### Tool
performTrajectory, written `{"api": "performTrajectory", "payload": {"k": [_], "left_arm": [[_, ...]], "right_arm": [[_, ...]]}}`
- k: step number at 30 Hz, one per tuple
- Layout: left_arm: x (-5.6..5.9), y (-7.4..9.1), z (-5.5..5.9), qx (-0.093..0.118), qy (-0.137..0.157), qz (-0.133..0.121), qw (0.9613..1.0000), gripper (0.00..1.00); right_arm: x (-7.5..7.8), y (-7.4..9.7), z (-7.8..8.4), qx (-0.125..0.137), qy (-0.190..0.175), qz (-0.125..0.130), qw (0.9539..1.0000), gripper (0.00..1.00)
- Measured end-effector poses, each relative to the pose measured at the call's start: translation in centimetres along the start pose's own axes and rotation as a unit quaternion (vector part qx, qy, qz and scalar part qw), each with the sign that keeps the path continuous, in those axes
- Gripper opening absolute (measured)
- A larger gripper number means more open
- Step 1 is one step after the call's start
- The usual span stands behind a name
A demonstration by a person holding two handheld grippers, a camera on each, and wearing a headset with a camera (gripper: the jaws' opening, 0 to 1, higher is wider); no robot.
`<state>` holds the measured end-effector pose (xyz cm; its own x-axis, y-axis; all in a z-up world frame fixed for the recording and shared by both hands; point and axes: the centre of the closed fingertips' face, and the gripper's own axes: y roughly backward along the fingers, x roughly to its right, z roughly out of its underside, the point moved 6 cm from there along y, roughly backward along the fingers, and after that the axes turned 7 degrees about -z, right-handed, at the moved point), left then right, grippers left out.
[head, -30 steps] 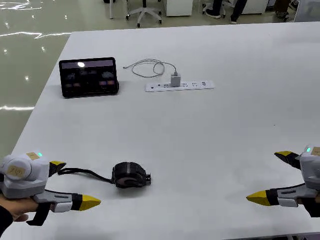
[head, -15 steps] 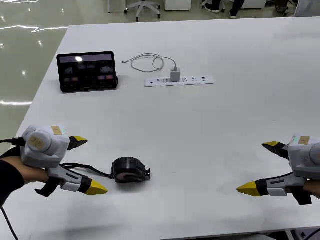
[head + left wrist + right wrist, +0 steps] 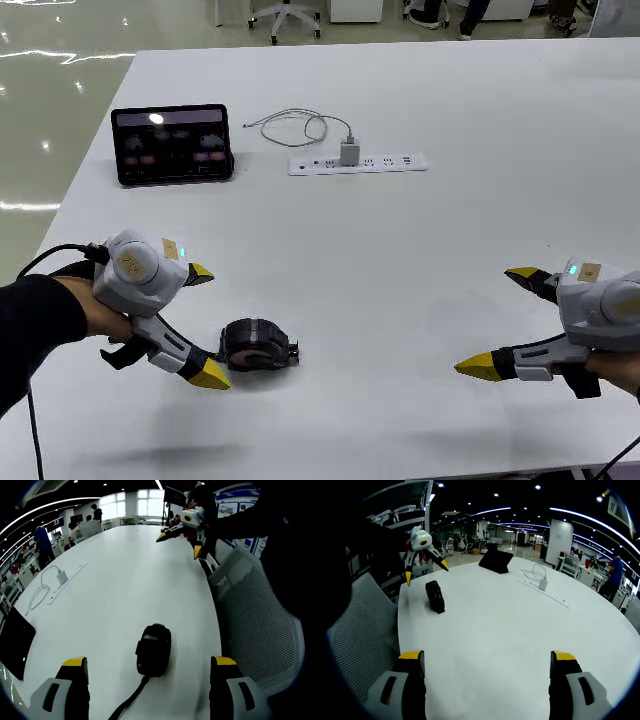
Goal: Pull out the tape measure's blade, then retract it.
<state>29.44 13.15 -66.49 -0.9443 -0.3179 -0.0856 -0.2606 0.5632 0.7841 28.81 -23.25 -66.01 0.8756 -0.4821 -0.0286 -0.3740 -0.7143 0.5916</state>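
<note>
A black tape measure (image 3: 256, 344) lies on the white table (image 3: 400, 250), its black strap trailing left under my left gripper (image 3: 205, 324). That gripper is open and its yellow tips flank the case from the left without touching it. In the left gripper view the tape measure (image 3: 154, 649) sits just ahead, centred between the jaws of the left gripper (image 3: 149, 665). My right gripper (image 3: 500, 320) hovers open over the table's right front, far from the case. In the right gripper view the tape measure (image 3: 435, 596) is at the far left, beside the left gripper (image 3: 425, 566). No blade is out.
A dark tablet (image 3: 171, 143) stands at the back left. A white power strip (image 3: 358, 163) with a charger and coiled cable (image 3: 295, 127) lies behind the middle. The table's front edge (image 3: 330, 468) runs close below both grippers. A mesh chair (image 3: 255, 620) is beside the table.
My left gripper has moved right and forward, coming up to the tape measure so its tips now flank it. The right gripper has drifted slightly left. The tape measure stays put.
</note>
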Motion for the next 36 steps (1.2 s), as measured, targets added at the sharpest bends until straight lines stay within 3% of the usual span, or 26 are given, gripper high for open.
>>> {"api": "performTrajectory", "payload": {"k": [3, 4, 15, 17, 23, 26, 30, 36], "left_arm": [[-0.1, -0.5, -0.1, -0.021, -0.021, 0.001, 0.9996, 0.97], [-0.4, -0.8, 0.0, -0.037, -0.027, -0.009, 0.9989, 0.95], [-0.5, -3.1, -0.4, -0.051, -0.045, 0.015, 0.9976, 0.9], [-0.4, -3.3, -0.5, -0.059, -0.056, 0.016, 0.9966, 0.88], [-0.6, -4.2, -1.0, -0.061, -0.065, 0.024, 0.9958, 0.84], [-0.5, -4.7, -1.1, -0.068, -0.069, 0.026, 0.995, 0.78], [-0.5, -5.3, -1.0, -0.076, -0.09, 0.025, 0.9928, 0.57], [0.0, -5.6, -1.1, -0.079, -0.096, 0.038, 0.9915, 0.49]], "right_arm": [[0.2, -0.5, -0.2, -0.001, 0.002, -0.01, 0.9999, 1.0], [0.1, -0.7, -0.4, 0.005, 0.003, -0.019, 0.9998, 1.0], [-1.0, -3.8, -1.6, -0.005, 0.04, -0.055, 0.9976, 1.0], [-1.4, -4.6, -2.4, 0.026, 0.072, -0.079, 0.994, 1.0], [-1.7, -6.4, -3.2, 0.021, 0.073, -0.089, 0.9931, 1.0], [-2.0, -7.2, -3.5, 0.019, 0.079, -0.099, 0.9917, 1.0], [-2.3, -8.2, -3.5, 0.012, 0.086, -0.111, 0.99, 1.0], [-2.7, -9.6, -4.1, 0.006, 0.092, -0.123, 0.9881, 1.0]]}}
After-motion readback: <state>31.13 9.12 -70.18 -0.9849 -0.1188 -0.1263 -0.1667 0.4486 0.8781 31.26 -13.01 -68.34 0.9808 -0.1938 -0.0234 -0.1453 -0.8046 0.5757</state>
